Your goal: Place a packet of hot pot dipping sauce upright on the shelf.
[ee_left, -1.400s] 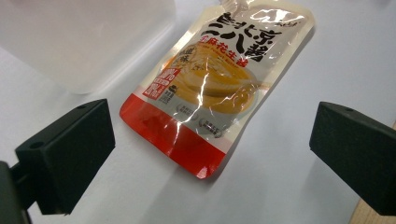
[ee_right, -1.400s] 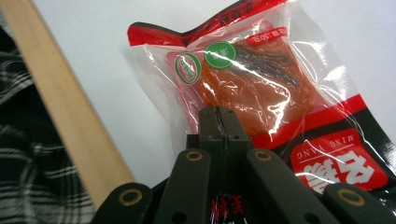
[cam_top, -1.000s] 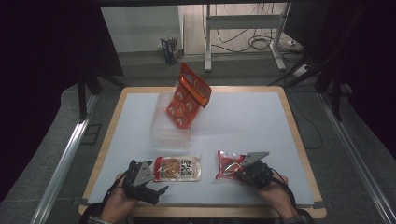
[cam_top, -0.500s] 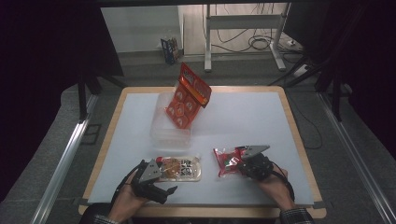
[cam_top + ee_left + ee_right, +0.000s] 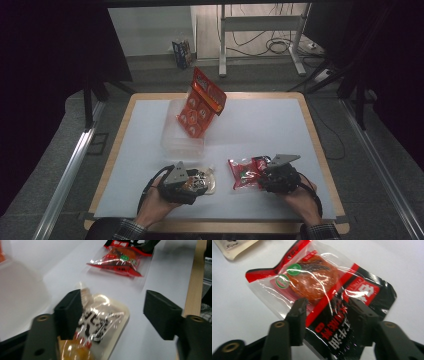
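High view: red snack packet (image 5: 244, 173) lies flat at lower centre-right, right gripper (image 5: 261, 178) at its right edge. Left gripper (image 5: 199, 183) sits over a pale-backed snack pouch (image 5: 207, 181) at lower centre. Clear plastic tub (image 5: 182, 138) at centre holds an orange multipack (image 5: 201, 104), tilted upright.

Left gripper view: jaws have just been closing, part open, pouch between them, one jaw touching.

Right gripper view: jaws have just been opening, packet lying between, not pinched.

Red-and-black clear plastic snack packet (image 5: 322, 297) with green round stickers — cream-edged clear packet (image 5: 100, 322) printed black, on the white table (image 5: 260, 130)
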The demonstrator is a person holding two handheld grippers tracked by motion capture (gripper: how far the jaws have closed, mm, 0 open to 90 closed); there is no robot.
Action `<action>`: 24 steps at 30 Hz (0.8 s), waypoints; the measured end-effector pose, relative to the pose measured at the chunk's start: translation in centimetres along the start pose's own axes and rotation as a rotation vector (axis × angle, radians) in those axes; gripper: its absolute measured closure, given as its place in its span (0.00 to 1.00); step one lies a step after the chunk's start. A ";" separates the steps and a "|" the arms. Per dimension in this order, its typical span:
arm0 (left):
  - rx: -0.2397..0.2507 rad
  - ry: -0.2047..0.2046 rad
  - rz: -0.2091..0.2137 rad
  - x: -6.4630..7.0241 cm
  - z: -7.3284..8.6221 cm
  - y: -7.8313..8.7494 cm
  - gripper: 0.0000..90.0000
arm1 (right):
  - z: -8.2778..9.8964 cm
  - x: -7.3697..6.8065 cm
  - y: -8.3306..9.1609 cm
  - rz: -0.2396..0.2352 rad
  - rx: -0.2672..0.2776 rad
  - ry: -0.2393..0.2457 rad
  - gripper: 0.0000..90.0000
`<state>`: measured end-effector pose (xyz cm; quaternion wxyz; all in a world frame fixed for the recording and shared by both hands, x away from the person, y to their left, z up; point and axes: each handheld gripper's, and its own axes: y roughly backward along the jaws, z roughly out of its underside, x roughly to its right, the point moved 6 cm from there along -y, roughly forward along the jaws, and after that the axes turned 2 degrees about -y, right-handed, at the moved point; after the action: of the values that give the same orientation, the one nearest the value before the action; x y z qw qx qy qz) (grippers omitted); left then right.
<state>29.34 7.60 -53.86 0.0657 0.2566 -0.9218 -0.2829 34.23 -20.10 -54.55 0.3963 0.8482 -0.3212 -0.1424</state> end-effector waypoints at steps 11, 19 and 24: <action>0.004 -0.001 0.065 0.0 -2.2 -4.5 0.89 | 0.6 1.8 0.8 0.017 0.025 -0.048 0.33; 0.002 -0.015 0.072 0.0 -3.7 -7.6 0.99 | 0.8 2.4 1.2 0.029 0.038 -0.050 0.27; -0.007 -0.038 0.071 0.2 -4.8 -9.2 0.99 | 0.8 2.8 1.4 0.035 0.045 -0.061 0.24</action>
<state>34.44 -1.34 -54.99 0.0592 0.2183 -0.9304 -0.2884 35.30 -23.06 -53.92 0.3696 0.8463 -0.3513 -0.1540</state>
